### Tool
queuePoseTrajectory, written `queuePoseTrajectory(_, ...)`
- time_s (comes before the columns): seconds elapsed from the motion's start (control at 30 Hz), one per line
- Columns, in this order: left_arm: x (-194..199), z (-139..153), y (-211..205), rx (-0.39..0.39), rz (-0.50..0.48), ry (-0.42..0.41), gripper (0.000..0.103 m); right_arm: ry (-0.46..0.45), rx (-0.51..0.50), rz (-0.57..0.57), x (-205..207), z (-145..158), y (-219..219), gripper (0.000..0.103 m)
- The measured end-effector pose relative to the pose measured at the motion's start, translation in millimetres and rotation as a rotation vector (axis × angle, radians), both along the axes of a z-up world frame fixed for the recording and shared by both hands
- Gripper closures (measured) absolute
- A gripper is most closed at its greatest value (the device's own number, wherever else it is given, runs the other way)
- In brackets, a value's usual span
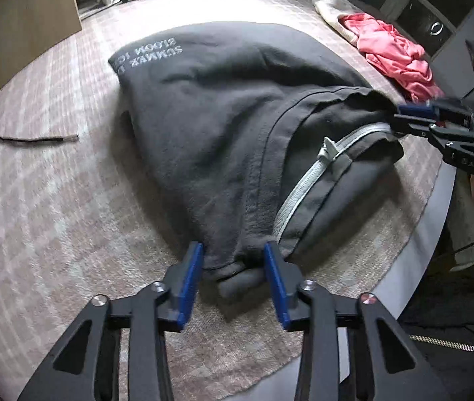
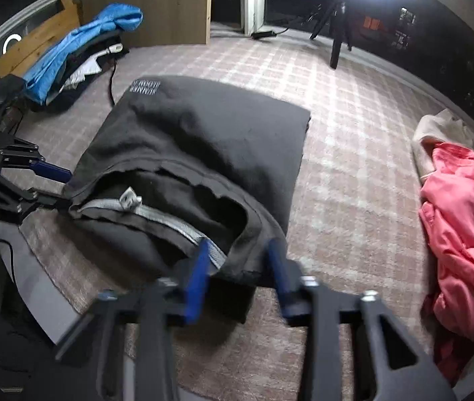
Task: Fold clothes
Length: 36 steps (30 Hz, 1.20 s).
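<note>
A black zip sweatshirt [image 1: 210, 107] [image 2: 203, 127] lies folded on a pale checked cover [image 1: 53, 200], its white lettering at the far end. A grey zipper [image 1: 304, 183] [image 2: 170, 217] shows inside the raised near edge. My left gripper [image 1: 233, 254] [image 2: 61, 188] pinches a bunched corner of that edge between its blue pads. My right gripper [image 2: 238, 254] [image 1: 394, 122] clamps the other corner. The edge hangs lifted between the two, with the rest resting flat.
A pink garment [image 1: 390, 53] [image 2: 461, 207] and a cream one [image 2: 437, 127] lie to the right. A blue and dark clothes pile [image 2: 80, 50] sits at the left by a wooden cabinet [image 2: 146, 3]. A tripod [image 2: 337, 33] stands beyond. The cover's edge [image 1: 431, 234] runs nearby.
</note>
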<state>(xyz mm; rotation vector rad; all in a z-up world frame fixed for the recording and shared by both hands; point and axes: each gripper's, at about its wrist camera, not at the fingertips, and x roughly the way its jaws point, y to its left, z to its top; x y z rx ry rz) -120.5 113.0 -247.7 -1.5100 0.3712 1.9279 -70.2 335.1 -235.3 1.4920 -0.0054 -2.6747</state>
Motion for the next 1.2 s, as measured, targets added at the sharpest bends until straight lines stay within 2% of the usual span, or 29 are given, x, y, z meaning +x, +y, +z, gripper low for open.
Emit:
queuePoseTrajectory(0.03,0.2,-0.1,-2.8,0.01,0.0,0.001,0.073,-0.008,-0.003,0.003,1.1,-2.5,-0.2,0.095)
queuePoseTrajectory(0.1,4.3,0.9,-9.6,-0.013,-0.013,-0.002,0.078,-0.03,-0.016,0.015,6.9,-6.2,-0.3,0.096)
queuePoseTrajectory(0.17,8.4,2.0,-16.3,-0.036,-0.027,-0.004,0.078,-0.065,-0.019,0.05,14.3,-9.2,-2.9,0.096)
queuePoseTrajectory(0.23,10.4,14.4,-14.4,-0.014,-0.03,0.026,0.078,-0.092,0.028,0.082,23.2,-8.2,-5.5,0.095)
queuePoseTrajectory(0.27,11.3,20.6,-13.5,-0.003,-0.031,0.042,0.078,-0.078,0.037,0.073,25.9,-3.4,-3.8,0.094)
queuePoseTrajectory(0.33,13.3,33.0,-11.6,0.018,-0.034,0.073,0.074,-0.067,0.016,0.037,27.3,7.5,3.3,0.074)
queuePoseTrajectory(0.4,14.3,41.2,-2.1,0.035,-0.053,0.107,0.072,-0.045,-0.056,-0.03,24.0,19.0,15.7,0.059)
queuePoseTrajectory(0.43,14.4,43.2,6.4,0.042,-0.07,0.126,0.071,-0.033,-0.086,-0.066,21.9,22.8,21.7,0.053)
queuePoseTrajectory(0.47,14.2,38.8,13.1,0.037,-0.088,0.127,0.071,-0.029,-0.108,-0.107,18.6,23.9,27.6,0.052)
queuePoseTrajectory(0.53,13.8,30.0,26.4,0.026,-0.125,0.13,0.071,-0.042,-0.139,-0.179,10.9,20.7,37.1,0.051)
queuePoseTrajectory(0.6,9.3,19.8,33.2,-0.003,-0.143,0.123,0.077,-0.039,-0.152,-0.204,8.2,15.1,39.5,0.051)
queuePoseTrajectory(0.67,6.1,9.7,35.5,-0.031,-0.155,0.118,0.091,-0.053,-0.158,-0.214,3.5,5.8,37.2,0.051)
queuePoseTrajectory(0.73,4.1,-0.2,33.3,-0.059,-0.161,0.115,0.099,-0.081,-0.147,-0.206,-0.8,-5.1,32.3,0.051)
queuePoseTrajectory(0.9,5.4,16.5,12.8,-0.022,-0.134,0.103,0.099,-0.122,-0.111,-0.182,-2.4,-15.3,24.4,0.051)
queuePoseTrajectory(1.0,18.9,22.4,7.5,0.003,-0.181,0.079,0.096,-0.135,-0.094,-0.16,-0.2,-15.5,22.5,0.052)
queuePoseTrajectory(1.07,23.0,13.6,6.3,-0.046,-0.194,0.062,0.091,-0.177,-0.076,-0.138,0.1,-19.4,21.0,0.052)
queuePoseTrajectory(1.1,19.3,18.1,0.3,-0.025,-0.176,0.052,0.091,-0.193,-0.061,-0.129,0.5,-18.8,20.1,0.052)
queuePoseTrajectory(1.2,8.2,31.8,-17.6,0.037,-0.122,0.023,0.086,-0.151,0.018,-0.115,1.1,9.1,13.0,0.052)
